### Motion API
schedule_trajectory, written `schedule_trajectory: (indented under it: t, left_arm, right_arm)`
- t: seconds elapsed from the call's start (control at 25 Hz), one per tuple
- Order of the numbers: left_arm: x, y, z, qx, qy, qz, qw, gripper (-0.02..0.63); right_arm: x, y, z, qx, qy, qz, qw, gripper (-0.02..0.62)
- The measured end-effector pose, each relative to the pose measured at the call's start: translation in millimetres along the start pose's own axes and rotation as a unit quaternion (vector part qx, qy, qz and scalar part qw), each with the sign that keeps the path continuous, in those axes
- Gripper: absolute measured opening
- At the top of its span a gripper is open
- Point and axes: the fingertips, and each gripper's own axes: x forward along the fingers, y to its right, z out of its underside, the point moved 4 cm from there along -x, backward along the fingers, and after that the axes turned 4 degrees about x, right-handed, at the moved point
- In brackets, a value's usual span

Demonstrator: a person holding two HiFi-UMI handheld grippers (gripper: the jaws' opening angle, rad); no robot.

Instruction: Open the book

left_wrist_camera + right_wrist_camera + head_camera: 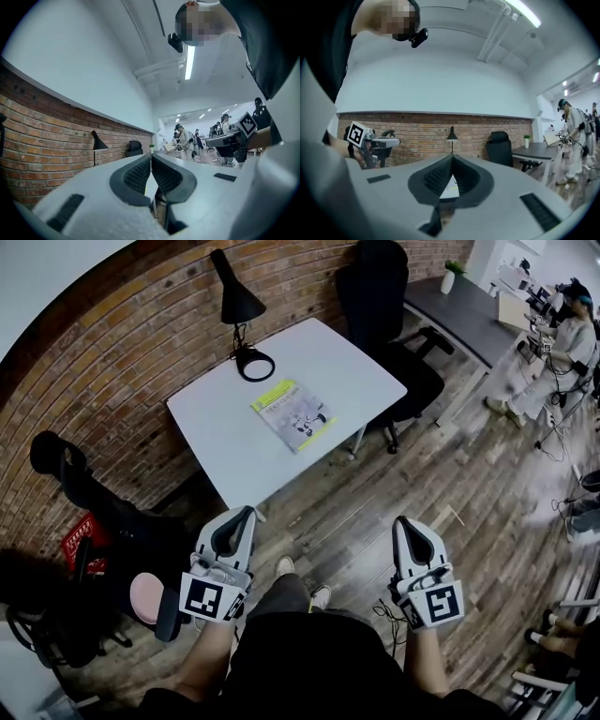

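White worktop carries only two things, a black lamp and the book. The book lies flat just beside the lamp's round base, on the side nearer the person, with its yellow-edged cover facing up and shut. No page is lifted, so by these views nothing of the task has been done yet. The left gripper and the right gripper are both well apart from the lamp, held close to the person's body above the wooden floor, short of the worktop's near corner. Both point level toward the lamp. In each gripper's own view the dark ribbed fingers are pressed together at the tips with nothing between them, on the left as on the right. What seems left is everything: stepping up to the worktop, spreading one pair of fingers, catching the cover's free edge and turning it over, perhaps with the other gripper steadying the book.
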Motion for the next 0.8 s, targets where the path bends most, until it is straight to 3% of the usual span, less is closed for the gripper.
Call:
schedule_trajectory:
  t: [0.16,0.44,0.6,0.8]
  left_arm:
    - [21.8,-5.1,10.7,-0.009,-0.003,0.004,1.0000,0.031]
    - [80.1,-17.3,46.9,-0.041,-0.018,0.026,0.9987,0.031]
    - [119.6,-45.1,56.9,-0.036,-0.015,0.023,0.9990,0.031]
    - [164.4,-89.1,71.8,-0.048,-0.021,0.008,0.9986,0.031]
  right_arm:
    - [16.3,12.0,-1.2,0.021,0.010,0.003,1.000,0.012]
    - [52.5,43.5,13.6,0.024,-0.017,0.014,0.999,0.012]
    - [100.8,62.4,17.9,0.026,-0.034,0.007,0.999,0.012]
    - [167.5,86.3,11.5,-0.013,-0.057,-0.013,0.998,0.012]
